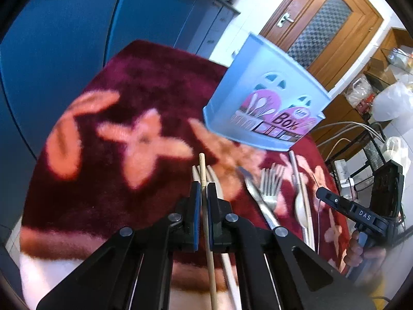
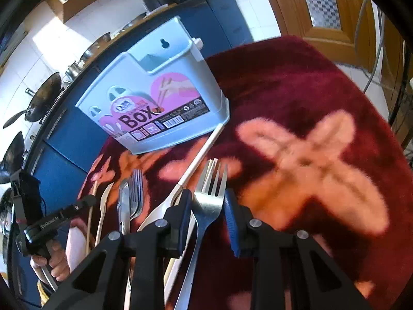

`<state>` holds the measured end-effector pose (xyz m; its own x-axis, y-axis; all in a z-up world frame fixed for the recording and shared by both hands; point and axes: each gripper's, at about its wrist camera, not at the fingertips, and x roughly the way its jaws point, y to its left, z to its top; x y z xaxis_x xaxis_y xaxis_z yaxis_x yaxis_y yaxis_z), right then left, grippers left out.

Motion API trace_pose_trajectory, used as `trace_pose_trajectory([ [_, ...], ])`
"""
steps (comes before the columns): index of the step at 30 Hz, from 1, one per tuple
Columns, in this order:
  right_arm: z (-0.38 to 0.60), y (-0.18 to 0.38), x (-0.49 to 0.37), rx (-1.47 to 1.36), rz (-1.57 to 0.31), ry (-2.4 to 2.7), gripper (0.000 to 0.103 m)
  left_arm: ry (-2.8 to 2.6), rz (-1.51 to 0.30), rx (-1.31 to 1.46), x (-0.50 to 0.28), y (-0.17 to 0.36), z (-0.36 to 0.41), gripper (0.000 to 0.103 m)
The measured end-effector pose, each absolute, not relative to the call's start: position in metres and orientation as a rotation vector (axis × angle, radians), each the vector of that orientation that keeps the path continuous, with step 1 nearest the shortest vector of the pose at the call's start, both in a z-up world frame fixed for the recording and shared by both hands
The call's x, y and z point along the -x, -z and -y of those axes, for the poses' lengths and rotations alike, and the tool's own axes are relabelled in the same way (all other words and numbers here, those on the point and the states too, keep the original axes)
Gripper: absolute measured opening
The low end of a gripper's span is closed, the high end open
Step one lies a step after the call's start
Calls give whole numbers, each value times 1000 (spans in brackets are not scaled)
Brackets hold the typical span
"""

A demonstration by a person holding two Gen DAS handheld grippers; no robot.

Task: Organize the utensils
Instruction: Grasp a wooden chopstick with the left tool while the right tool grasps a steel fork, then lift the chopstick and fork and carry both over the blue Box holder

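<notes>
My left gripper (image 1: 204, 188) is shut on a wooden chopstick (image 1: 202, 166) and holds it over the dark red floral cloth (image 1: 124, 82). A light blue utensil box (image 1: 263, 103) stands ahead to the right; it also shows in the right wrist view (image 2: 165, 85). A knife (image 1: 254, 193), several forks (image 1: 271, 183) and a spoon (image 1: 300, 201) lie on the cloth to the right. My right gripper (image 2: 207, 201) stands open around a steel fork (image 2: 210, 196) on the cloth. A cream-handled utensil (image 2: 201, 152) lies beside it, toward the box.
Blue cabinets (image 1: 64, 25) with pans (image 2: 46, 90) on top stand behind the table. A wooden door (image 1: 322, 23) is at the back right. The other gripper and hand (image 1: 361, 217) show at the right edge, with cables and a rack (image 1: 361, 139) beyond.
</notes>
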<state>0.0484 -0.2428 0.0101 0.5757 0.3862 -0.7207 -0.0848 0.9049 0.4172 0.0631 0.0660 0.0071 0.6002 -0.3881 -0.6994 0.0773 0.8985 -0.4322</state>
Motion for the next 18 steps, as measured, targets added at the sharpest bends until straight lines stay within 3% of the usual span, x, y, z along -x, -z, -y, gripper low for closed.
trace_pose_trajectory([
  [18,220,-98,6,-152,-522,-261,26,308,-595,268,-34,-99,-40,2],
])
